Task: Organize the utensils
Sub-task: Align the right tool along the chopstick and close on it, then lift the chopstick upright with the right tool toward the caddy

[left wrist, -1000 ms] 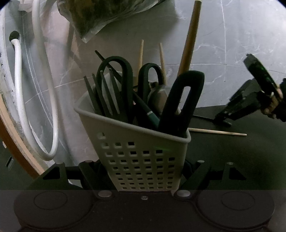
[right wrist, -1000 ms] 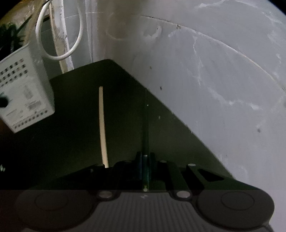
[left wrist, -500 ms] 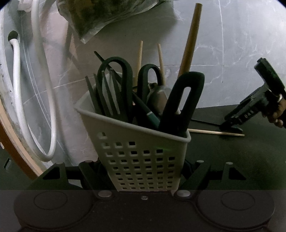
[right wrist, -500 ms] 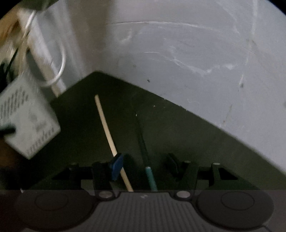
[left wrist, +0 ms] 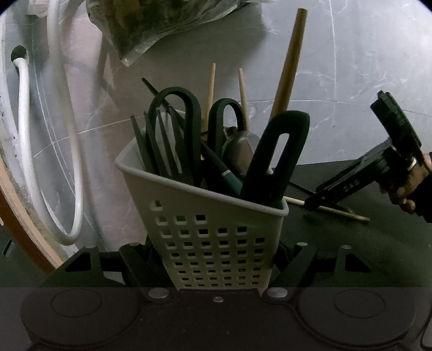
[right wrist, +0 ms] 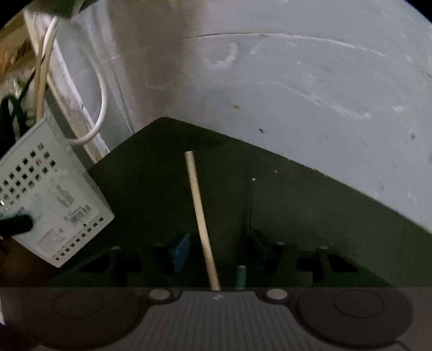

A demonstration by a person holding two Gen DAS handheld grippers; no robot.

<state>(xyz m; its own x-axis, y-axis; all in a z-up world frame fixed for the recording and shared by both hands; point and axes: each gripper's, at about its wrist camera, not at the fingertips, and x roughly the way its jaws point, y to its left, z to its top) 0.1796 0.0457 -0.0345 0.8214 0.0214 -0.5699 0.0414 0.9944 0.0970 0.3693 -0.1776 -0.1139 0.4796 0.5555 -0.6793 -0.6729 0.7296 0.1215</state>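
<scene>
My left gripper (left wrist: 216, 256) is shut on a white perforated utensil caddy (left wrist: 213, 237), held tilted. The caddy holds dark scissors (left wrist: 186, 129), forks, a dark slotted utensil (left wrist: 278, 154), wooden chopsticks and a wooden handle (left wrist: 289, 56). The caddy also shows at the left of the right wrist view (right wrist: 51, 199). My right gripper (right wrist: 218, 251) is open, its jaws astride a wooden chopstick (right wrist: 199, 213) and a dark chopstick with a teal end (right wrist: 247, 216), both lying on the dark mat (right wrist: 297, 202). The right gripper also shows in the left wrist view (left wrist: 351, 186), low over the wooden chopstick (left wrist: 340, 212).
The mat lies on a grey marble counter (right wrist: 297, 81). A white hose (left wrist: 27, 135) loops at the left by a wooden edge. A plastic bag with greens (left wrist: 151, 21) lies behind the caddy.
My right gripper has opened, letting go of the dark teal-ended chopstick, and shifted left so that both chopsticks now lie between its jaws. The left gripper with the caddy has stayed put.
</scene>
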